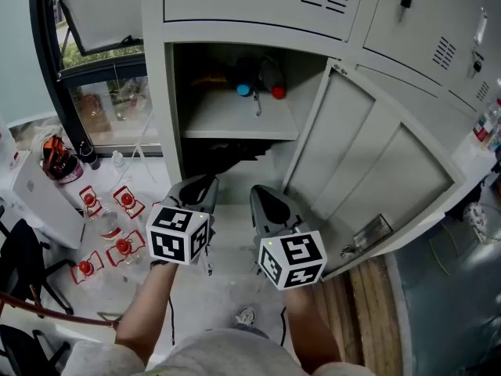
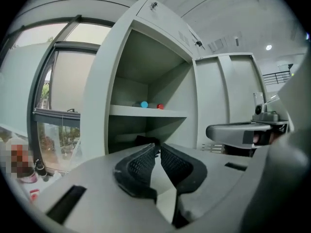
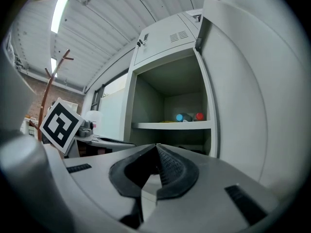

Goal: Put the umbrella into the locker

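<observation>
1. Grey metal locker [image 1: 156, 92] fills the upper middle of the head view, and its door [image 1: 376, 163] stands swung open to the right.
2. Inside, a shelf [image 1: 235, 124] divides the open compartment. On the shelf lie some small things, one with a blue cap [image 1: 243, 90] and one with a red cap [image 1: 278, 92]; what they are I cannot tell.
3. Under the shelf, in the lower part of the compartment, lies a dark thing that seems to be the umbrella [image 1: 223, 157]. The left gripper view shows it also as a dark shape [image 2: 146, 141] just behind the jaw tips, but no detail is clear.
4. The left gripper [image 1: 205, 180] is at the lower middle of the frame, in front of the locker opening and apart from the umbrella. Its jaws are almost together, with only a thin slit between the tips, and nothing is between them [image 2: 158, 145].
5. The right gripper [image 1: 262, 193] is just beside it on the right, near the door. Its jaws are pressed together and hold nothing [image 3: 156, 147].
6. At the left of the head view is a window [image 1: 102, 100].
</observation>
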Tool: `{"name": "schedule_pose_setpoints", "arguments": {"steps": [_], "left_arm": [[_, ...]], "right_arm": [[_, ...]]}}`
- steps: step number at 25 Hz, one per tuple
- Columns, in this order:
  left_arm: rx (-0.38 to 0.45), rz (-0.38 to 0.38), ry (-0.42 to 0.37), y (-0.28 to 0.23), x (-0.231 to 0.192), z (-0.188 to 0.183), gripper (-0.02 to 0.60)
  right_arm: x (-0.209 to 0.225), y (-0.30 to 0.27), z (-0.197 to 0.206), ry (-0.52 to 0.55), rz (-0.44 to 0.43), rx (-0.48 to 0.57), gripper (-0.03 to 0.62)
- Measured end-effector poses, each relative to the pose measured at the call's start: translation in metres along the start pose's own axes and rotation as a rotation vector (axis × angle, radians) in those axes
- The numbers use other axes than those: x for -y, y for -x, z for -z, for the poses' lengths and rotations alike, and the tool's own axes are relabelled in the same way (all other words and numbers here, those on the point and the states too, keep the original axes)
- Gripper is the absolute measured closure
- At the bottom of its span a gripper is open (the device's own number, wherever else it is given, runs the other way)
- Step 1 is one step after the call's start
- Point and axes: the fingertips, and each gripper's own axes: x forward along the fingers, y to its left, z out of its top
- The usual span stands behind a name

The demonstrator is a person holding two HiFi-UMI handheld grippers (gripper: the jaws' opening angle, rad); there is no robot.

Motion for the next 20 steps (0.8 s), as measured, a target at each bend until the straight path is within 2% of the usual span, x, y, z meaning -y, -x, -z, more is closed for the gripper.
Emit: {"name": "schedule_pose_setpoints", "arguments": {"steps": [6,20], "left_arm": [[0.008,0.004,0.012,0.012,0.001,0.002,0.568],[-0.003,0.031,-0.007,0.022,0.015,0.007,0.569]], "right_arm": [[-0.007,0.008,-0.001,0.007,-0.005,0.002,0.591],[-0.017,0.018,0.001,0.021,0.003,-0.007,0.591]]}}
